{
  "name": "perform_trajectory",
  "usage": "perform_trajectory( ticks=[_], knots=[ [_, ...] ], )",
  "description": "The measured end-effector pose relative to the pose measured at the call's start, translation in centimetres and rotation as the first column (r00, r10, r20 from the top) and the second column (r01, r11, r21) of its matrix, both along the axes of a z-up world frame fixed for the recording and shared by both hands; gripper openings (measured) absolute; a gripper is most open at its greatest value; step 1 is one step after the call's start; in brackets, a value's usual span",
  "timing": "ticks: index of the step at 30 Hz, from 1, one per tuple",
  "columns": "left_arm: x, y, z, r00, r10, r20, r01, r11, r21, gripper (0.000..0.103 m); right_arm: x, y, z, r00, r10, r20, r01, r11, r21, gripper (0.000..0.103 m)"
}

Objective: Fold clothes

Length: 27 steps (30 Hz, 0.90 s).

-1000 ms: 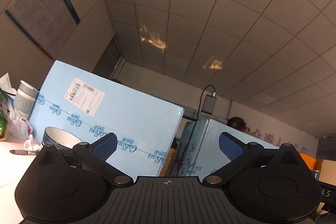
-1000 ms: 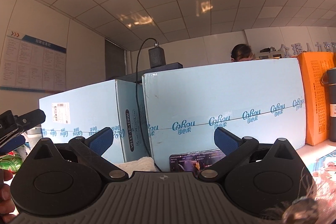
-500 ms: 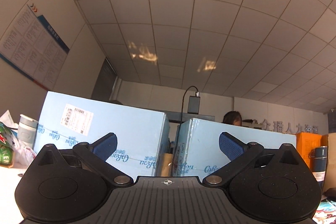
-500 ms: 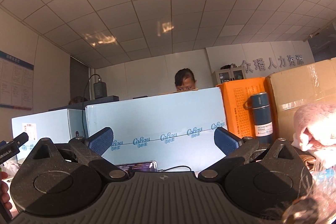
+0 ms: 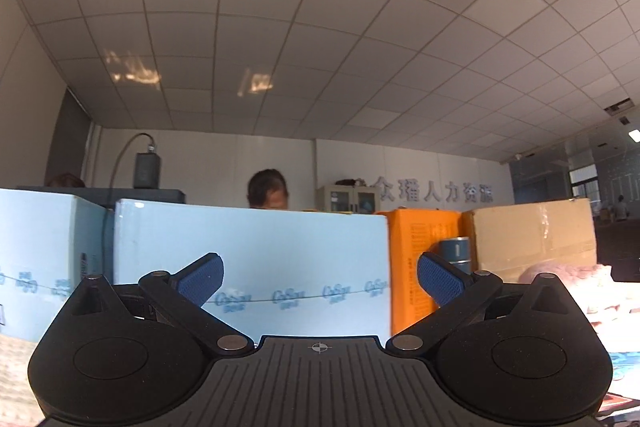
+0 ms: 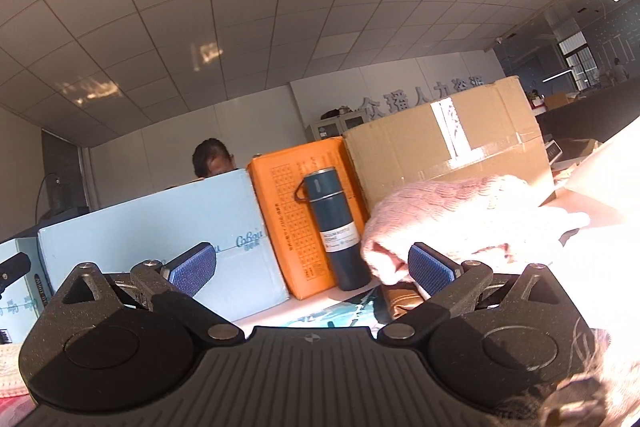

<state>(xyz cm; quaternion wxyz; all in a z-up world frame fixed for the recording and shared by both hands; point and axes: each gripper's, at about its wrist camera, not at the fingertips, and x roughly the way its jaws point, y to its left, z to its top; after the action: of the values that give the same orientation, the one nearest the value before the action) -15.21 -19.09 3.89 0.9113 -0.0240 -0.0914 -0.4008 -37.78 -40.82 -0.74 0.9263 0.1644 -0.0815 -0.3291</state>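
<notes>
A pink knitted garment (image 6: 460,219) lies piled at the right in the right wrist view, just beyond the right finger pad. It also shows at the far right of the left wrist view (image 5: 568,277). My right gripper (image 6: 312,269) is open and empty, held above the table and pointing at the boxes. My left gripper (image 5: 320,279) is open and empty, pointing level at a light blue box. Another cream knit fabric (image 6: 12,371) shows at the lower left edge.
Light blue boxes (image 5: 256,267) (image 6: 160,243), an orange box (image 6: 304,211) and a brown carton (image 6: 448,147) line the back of the table. A dark blue flask (image 6: 340,231) stands before the orange box. A person (image 5: 268,189) sits behind.
Both grippers have swung to the right. The pink garment, flask and brown carton have come into view. Both stay open.
</notes>
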Motion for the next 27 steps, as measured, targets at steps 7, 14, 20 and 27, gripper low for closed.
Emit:
perform_trajectory(
  ticks=[7, 14, 20, 27],
  knots=[
    [0.0, -10.3, 0.1, 0.968, -0.232, -0.094, 0.236, 0.971, 0.029, 0.103, -2.7, -8.4, -1.2, 0.995, -0.100, 0.004, 0.098, 0.982, 0.161, 0.103],
    [2.3, -20.1, -0.8, 0.847, -0.407, -0.343, 0.424, 0.905, -0.029, 0.103, -1.9, -17.9, -2.6, 0.978, -0.186, 0.091, 0.139, 0.915, 0.378, 0.102],
    [4.0, -26.0, -3.1, 0.756, -0.444, -0.481, 0.461, 0.883, -0.091, 0.103, 0.1, -23.0, -5.0, 0.964, -0.207, 0.169, 0.101, 0.867, 0.488, 0.099],
    [3.7, -32.2, -5.0, 0.675, -0.503, -0.539, 0.537, 0.837, -0.109, 0.095, 0.1, -24.2, -6.8, 0.974, -0.156, 0.164, 0.054, 0.865, 0.498, 0.074]
  ],
)
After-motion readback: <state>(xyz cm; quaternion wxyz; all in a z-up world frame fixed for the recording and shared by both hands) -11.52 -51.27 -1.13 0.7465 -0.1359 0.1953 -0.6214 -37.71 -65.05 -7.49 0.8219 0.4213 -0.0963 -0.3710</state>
